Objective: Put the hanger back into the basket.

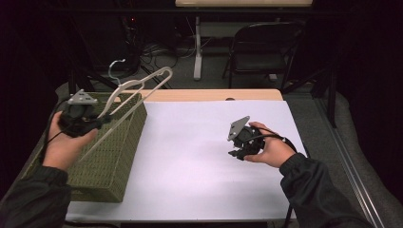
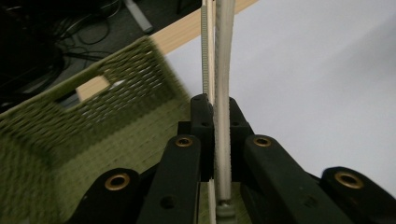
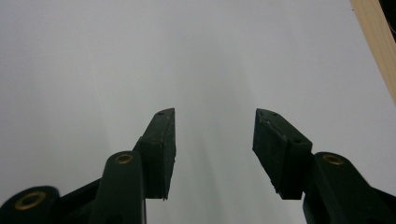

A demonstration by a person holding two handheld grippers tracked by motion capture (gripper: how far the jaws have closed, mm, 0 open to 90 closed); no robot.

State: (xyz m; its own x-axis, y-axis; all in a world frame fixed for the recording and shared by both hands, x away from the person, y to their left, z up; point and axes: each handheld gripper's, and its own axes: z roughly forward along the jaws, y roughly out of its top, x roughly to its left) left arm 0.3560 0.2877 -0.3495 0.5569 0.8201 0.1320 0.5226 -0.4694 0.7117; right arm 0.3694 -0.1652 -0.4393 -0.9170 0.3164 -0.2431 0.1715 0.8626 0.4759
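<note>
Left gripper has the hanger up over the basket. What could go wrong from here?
The left gripper pinches only one thin bar of the hanger, so the hanger could swivel or slip in the jaws. Its long frame reaches past the basket and might catch on the woven rim. The right gripper is open over the white sheet, too far off to steady anything.

Basket (image 1: pixel 111 156) on table's (image 1: pixel 199 156) left edge, hanger (image 1: pixel 138 90) above it, chair (image 1: pixel 263 45) behind table
</note>
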